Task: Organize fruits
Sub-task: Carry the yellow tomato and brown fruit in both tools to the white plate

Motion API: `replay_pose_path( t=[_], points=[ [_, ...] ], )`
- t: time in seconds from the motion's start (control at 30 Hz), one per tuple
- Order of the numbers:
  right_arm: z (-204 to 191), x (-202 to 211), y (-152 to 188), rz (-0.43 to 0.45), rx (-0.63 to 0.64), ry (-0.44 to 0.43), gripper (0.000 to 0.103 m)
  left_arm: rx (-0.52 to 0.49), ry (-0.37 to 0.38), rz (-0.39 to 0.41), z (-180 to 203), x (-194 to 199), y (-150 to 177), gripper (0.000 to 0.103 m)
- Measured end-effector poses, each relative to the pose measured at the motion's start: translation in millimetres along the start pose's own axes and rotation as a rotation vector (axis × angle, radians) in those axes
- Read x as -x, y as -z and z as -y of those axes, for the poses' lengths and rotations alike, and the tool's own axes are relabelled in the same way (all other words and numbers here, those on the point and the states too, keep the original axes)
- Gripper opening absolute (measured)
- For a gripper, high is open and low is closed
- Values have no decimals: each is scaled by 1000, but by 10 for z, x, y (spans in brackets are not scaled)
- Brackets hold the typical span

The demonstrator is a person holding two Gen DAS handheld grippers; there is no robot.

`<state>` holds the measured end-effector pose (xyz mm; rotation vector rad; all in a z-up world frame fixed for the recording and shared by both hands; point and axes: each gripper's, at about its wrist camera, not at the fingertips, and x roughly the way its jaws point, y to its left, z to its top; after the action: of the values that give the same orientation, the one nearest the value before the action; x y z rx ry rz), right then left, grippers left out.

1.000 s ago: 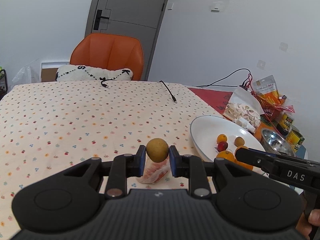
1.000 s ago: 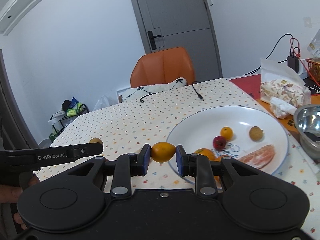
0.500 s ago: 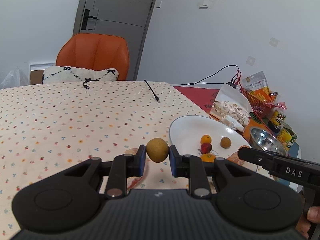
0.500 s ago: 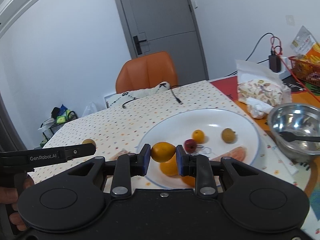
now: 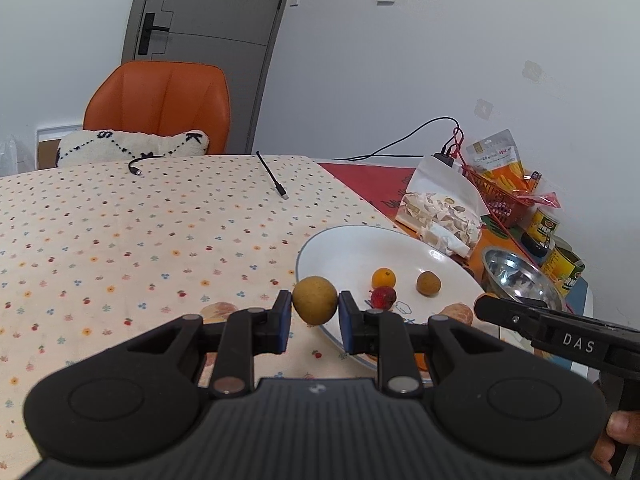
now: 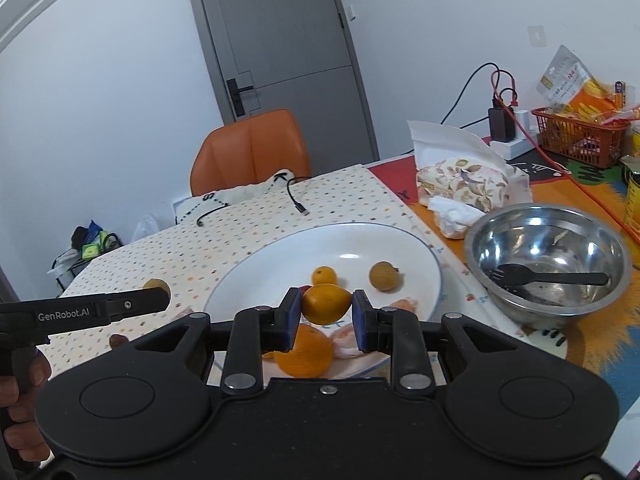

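left gripper (image 5: 312, 322) with round tan-brown fruit (image 5: 315, 300): now over near rim of white round plate (image 5: 340, 240), off the flowered cloth | right gripper (image 6: 325, 322) with orange oval fruit (image 6: 325, 303): now further in over plate

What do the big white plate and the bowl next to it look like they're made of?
The white plate looks like glazed ceramic: glossy white with a bright highlight and a thin dark rim line, though it might be melamine. The bowl looks like stainless steel: silvery, with blurred reflections on its inner wall. The fork lying in it looks like matte black plastic.
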<state>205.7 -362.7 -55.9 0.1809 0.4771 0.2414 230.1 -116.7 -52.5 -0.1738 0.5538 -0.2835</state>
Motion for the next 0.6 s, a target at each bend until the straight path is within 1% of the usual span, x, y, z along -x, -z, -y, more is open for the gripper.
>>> replay_pose_path(
  t=[0.6],
  points=[
    [114, -248, 21, -23, -13, 16, 26, -19, 41, -29, 127, -266, -26, 23]
  ],
)
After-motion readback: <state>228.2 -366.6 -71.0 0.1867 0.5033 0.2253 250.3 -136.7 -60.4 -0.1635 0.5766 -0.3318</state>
